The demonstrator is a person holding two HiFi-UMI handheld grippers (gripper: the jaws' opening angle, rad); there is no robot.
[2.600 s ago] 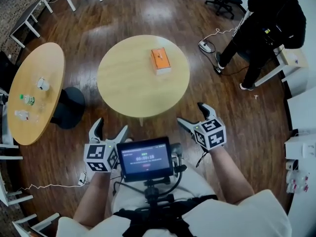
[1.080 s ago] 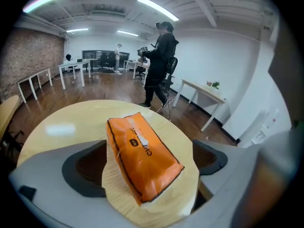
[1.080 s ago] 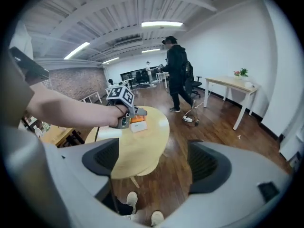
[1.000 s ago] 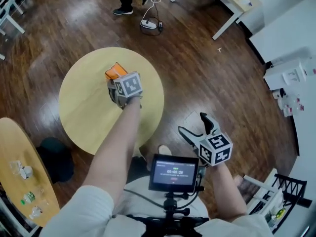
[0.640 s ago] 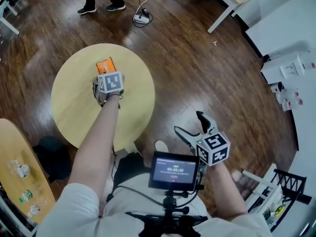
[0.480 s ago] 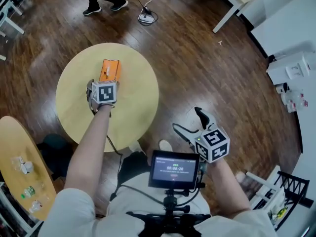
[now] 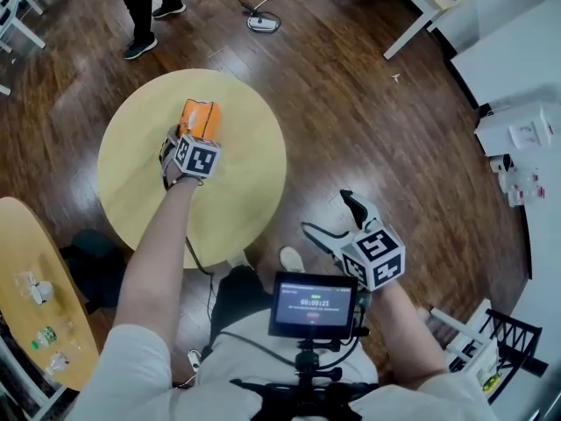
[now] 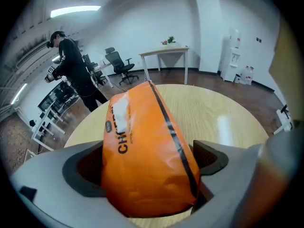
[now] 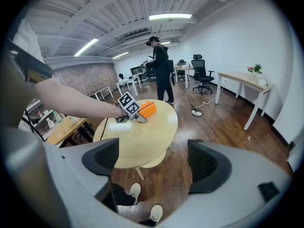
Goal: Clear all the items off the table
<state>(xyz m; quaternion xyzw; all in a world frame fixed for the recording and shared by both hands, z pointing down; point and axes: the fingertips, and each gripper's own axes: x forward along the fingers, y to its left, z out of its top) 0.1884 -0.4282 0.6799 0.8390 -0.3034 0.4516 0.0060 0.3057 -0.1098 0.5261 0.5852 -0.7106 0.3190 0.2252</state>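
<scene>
Room: dark wood floor [image 7: 351, 103], with a person [image 7: 140, 7] standing beyond.
Surface: the round, pale surface [image 7: 237, 200] carries only an orange packet [image 7: 199, 117] near its far side.
Change: the left claw [image 8: 147, 165], by the lap seconds ago, now straddles the packet, jaws opening, not pinching.
Right claw [image 9: 154, 163]: open, empty, held low.
Meaning: the grasp looks imminent; nothing is cleared yet.

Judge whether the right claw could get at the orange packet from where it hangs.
Probably not: the right claw hangs open over the floor, clear of the round table, while the left claw, jaws opening, straddles the orange packet.
</scene>
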